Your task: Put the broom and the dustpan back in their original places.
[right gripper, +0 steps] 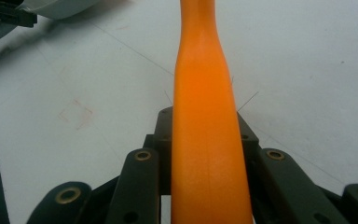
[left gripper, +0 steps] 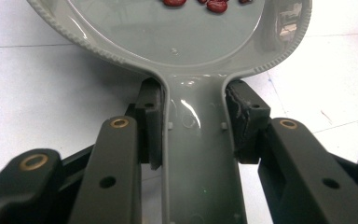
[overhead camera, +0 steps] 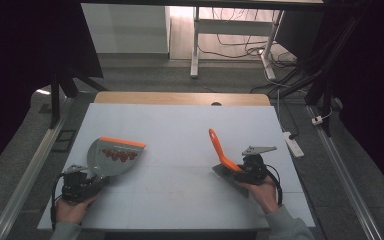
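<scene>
Left tongs [overhead camera: 97,181] clamp dustpan [overhead camera: 114,156] holding red bits [overhead camera: 120,155]; right tongs [overhead camera: 240,172] clamp orange brush [overhead camera: 221,150]. Sweeping apparently finished; emptying likely next.

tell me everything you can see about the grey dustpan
The dustpan is glossy grey plastic with an orange strip along its front lip and a ribbed rim. It lies on the white table at the left, its handle pointing toward the person. The left gripper has its jaws clamped on either side of the handle. Small dark red pieces sit in the pan.
</scene>
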The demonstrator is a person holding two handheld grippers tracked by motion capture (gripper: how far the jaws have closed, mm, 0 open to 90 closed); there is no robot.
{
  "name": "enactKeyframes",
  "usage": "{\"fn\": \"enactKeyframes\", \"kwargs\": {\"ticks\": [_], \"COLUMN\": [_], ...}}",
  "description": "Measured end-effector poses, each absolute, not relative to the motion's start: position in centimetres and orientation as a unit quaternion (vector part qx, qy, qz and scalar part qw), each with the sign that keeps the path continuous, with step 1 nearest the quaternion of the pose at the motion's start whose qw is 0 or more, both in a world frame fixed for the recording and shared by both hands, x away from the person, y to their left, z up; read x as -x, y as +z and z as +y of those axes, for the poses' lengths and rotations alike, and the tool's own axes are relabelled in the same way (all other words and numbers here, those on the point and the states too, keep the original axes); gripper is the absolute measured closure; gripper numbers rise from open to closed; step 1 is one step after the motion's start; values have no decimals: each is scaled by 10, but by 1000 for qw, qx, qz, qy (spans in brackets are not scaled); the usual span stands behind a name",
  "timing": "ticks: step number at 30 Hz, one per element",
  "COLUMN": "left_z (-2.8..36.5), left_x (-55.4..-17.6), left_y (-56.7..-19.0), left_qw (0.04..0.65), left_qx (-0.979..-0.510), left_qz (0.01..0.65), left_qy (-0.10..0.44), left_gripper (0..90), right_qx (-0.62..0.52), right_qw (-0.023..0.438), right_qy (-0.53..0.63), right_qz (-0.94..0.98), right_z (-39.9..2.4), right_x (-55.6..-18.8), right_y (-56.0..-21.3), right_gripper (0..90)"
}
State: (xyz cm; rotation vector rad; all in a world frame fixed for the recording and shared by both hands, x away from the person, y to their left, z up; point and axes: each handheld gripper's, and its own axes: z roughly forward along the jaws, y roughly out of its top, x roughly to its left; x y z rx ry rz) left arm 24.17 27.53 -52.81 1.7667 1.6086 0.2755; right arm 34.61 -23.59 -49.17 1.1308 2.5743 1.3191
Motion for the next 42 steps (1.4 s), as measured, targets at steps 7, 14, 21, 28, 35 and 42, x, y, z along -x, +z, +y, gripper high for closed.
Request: {"fn": "enactKeyframes", "kwargs": {"ticks": [7,14,21,28,35,42], "left_z": [275,274,273,272,271,270], "left_x": [-245,-246,-247,-247,-247,-241], "left_y": [-531,-532,-532,-534,-534,-529], "left_qw": [351,349,345,345,343,327], "left_qx": [-687,-689,-691,-691,-695,-704], "left_qz": [627,628,627,628,624,619], "left_qy": [105,101,103,99,98,119], "left_gripper": [606,605,603,601,515,311], "right_qx": [-388,-404,-402,-415,-426,-430], "right_qw": [13,20,52,48,61,67], "right_qy": [404,401,374,366,354,351], "right_qz": [829,822,834,832,830,829], "right_z": [-240,-252,-257,-264,-268,-268], "right_x": [-352,-360,-365,-372,-376,-376], "right_y": [-501,-507,-509,-513,-514,-514], "right_gripper": [707,706,606,512,436,410]}}
